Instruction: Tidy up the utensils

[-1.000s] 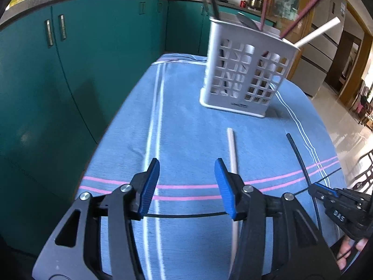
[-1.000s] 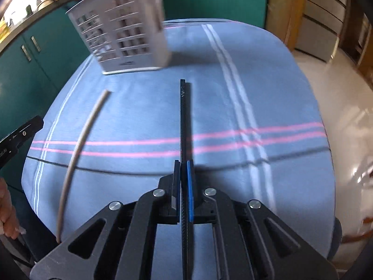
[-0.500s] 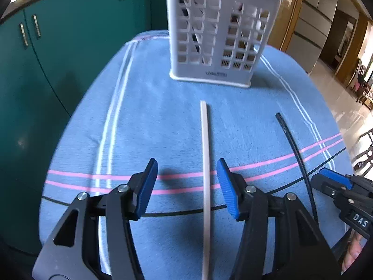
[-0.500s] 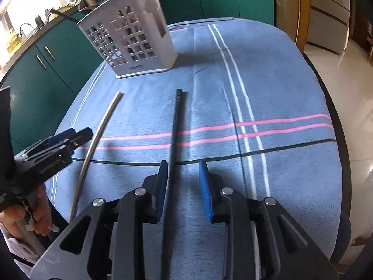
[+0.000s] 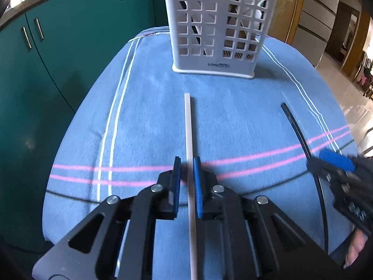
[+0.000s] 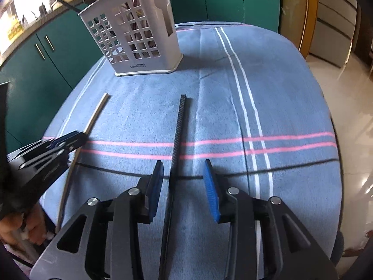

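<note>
A white chopstick (image 5: 189, 140) lies on the blue cloth, pointing at the white slotted utensil holder (image 5: 219, 30). My left gripper (image 5: 186, 163) has its blue jaws nearly closed around the chopstick, a small gap still on the left side. A black chopstick (image 6: 177, 137) lies on the cloth to the right. My right gripper (image 6: 184, 170) is open around it, jaws apart and not touching. The holder (image 6: 137, 32) holds several utensils. The white chopstick (image 6: 93, 119) and the left gripper (image 6: 67, 140) also show in the right wrist view, and the black chopstick (image 5: 300, 135) and the right gripper (image 5: 331, 161) in the left.
The blue striped cloth (image 6: 233, 93) covers a rounded table. Teal cabinets (image 5: 46, 58) stand close to the left and behind. A tiled floor (image 6: 345, 77) lies off the right edge.
My right gripper let go of the black chopstick and opened wide. My left gripper swung onto the white chopstick and closed most of the way around it.
</note>
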